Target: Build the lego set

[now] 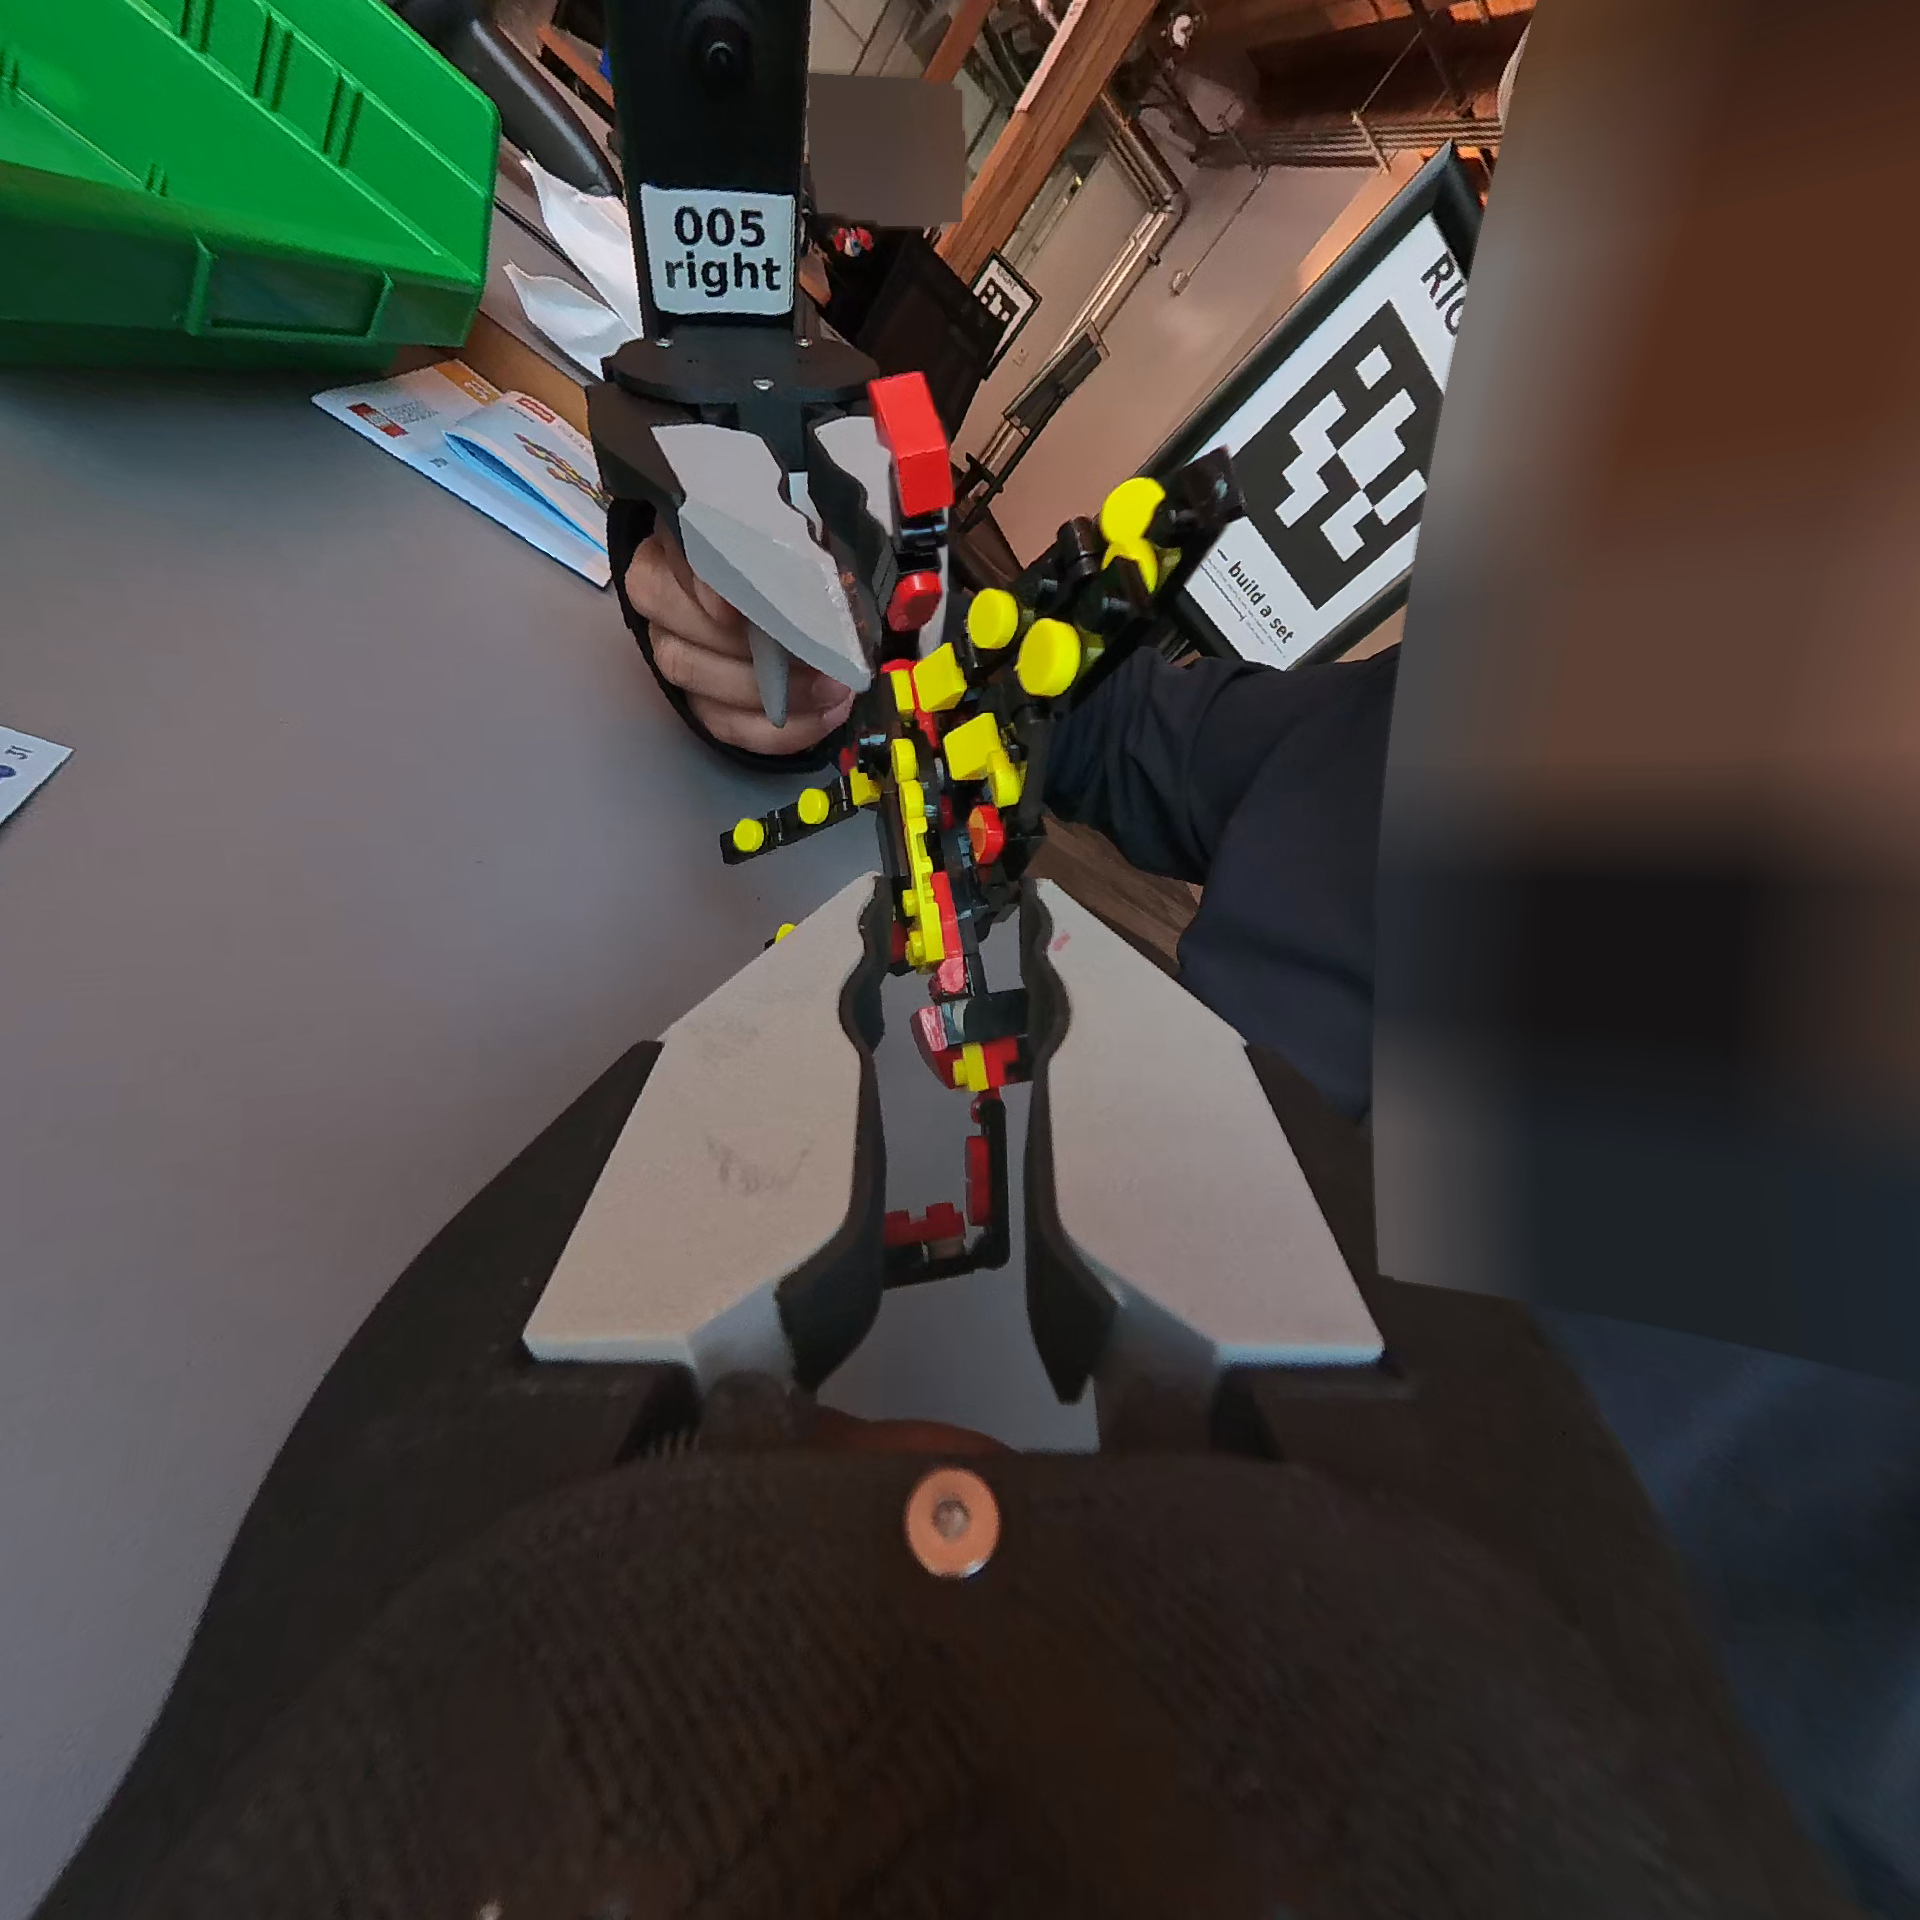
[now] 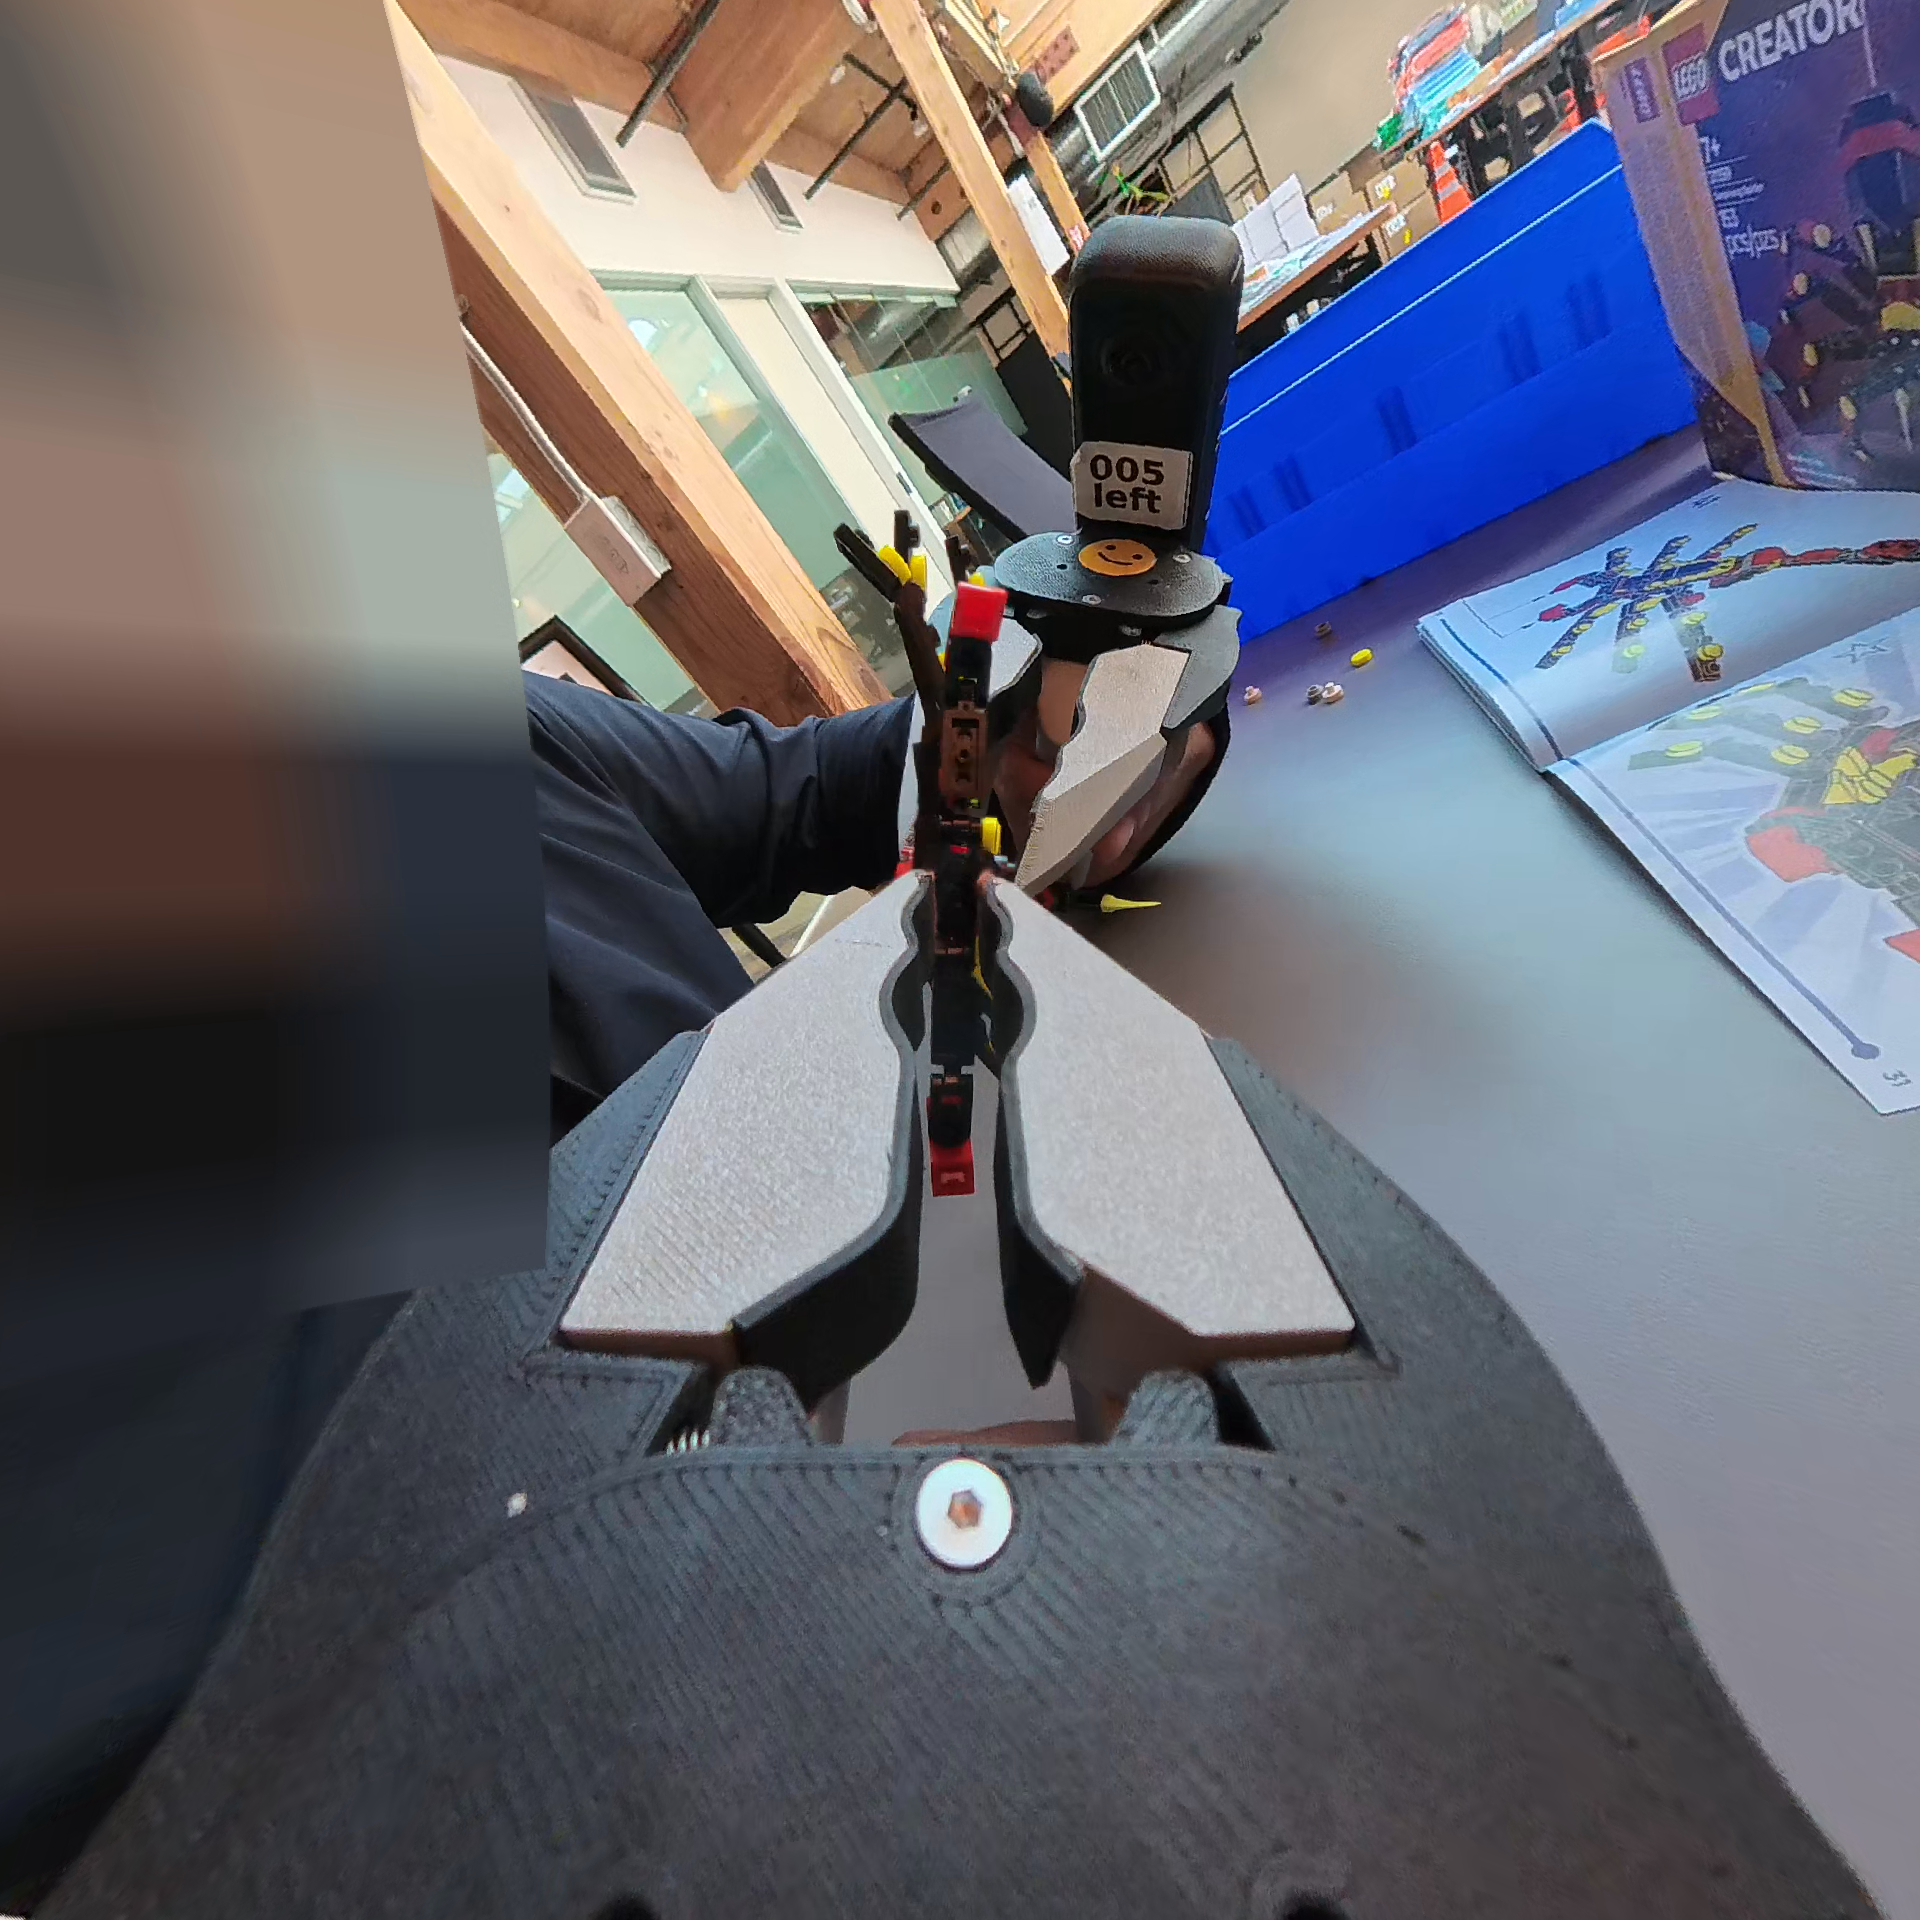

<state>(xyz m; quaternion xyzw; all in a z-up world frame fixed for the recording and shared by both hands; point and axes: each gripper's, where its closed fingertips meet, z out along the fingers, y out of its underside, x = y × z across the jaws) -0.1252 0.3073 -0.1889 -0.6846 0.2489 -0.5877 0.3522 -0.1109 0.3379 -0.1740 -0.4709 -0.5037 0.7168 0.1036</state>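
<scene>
A black, red and yellow lego model (image 1: 935,831) with several spiky arms tipped with yellow round studs is held in the air between both grippers. My left gripper (image 1: 956,904) is shut on its lower body. My right gripper (image 1: 873,623) comes in from the far side and is shut on the upper part, just under a red brick (image 1: 914,447) at the top. In the right wrist view the model (image 2: 956,790) stands edge-on between the fingers of my right gripper (image 2: 958,894), with the red brick (image 2: 977,610) on top and my left gripper (image 2: 1003,831) behind it.
A green bin (image 1: 208,177) and a closed booklet (image 1: 488,457) lie on the grey table (image 1: 312,831); a framed sign (image 1: 1340,468) stands behind. An open instruction booklet (image 2: 1714,790), several loose small pieces (image 2: 1320,691), a blue bin (image 2: 1455,416) and the set's box (image 2: 1787,239) are to the right. The gap from one gripper's tips to the other's is roughly 4 cm.
</scene>
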